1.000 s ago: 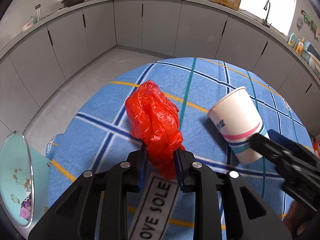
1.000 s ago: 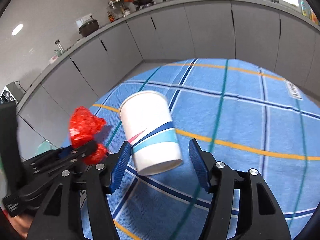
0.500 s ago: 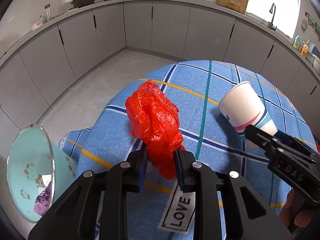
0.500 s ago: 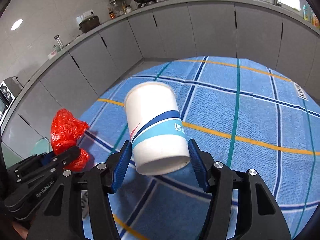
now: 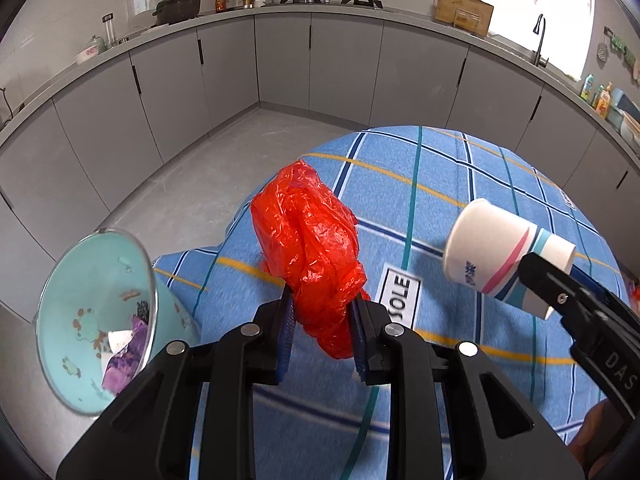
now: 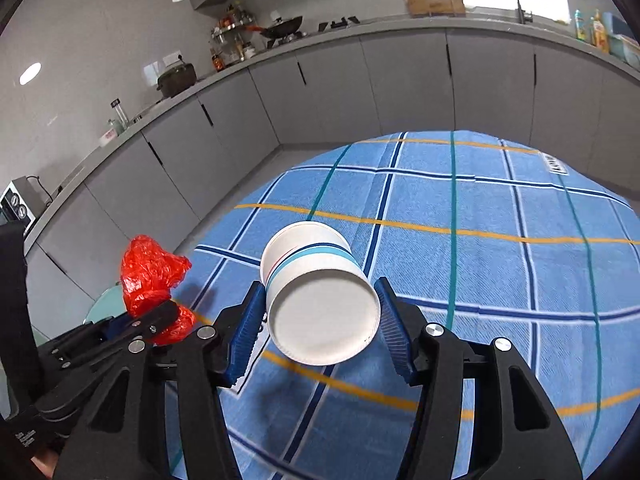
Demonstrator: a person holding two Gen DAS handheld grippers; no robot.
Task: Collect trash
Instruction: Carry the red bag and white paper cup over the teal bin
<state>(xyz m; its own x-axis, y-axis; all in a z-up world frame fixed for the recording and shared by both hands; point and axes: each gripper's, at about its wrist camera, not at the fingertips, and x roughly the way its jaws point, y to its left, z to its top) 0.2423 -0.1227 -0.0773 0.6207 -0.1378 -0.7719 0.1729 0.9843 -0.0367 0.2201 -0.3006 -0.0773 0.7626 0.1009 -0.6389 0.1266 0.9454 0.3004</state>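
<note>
We got both hands loaded. Left gripper (image 5: 322, 334) pinching red bag (image 5: 310, 248), right gripper (image 6: 320, 322) clamped on cup (image 6: 316, 300), base toward camera, long axis along fingers. Bin (image 5: 92, 332) sits low, left of table (image 5: 460, 184). Bag hand nearer bin, so probably bag drops first.
</note>
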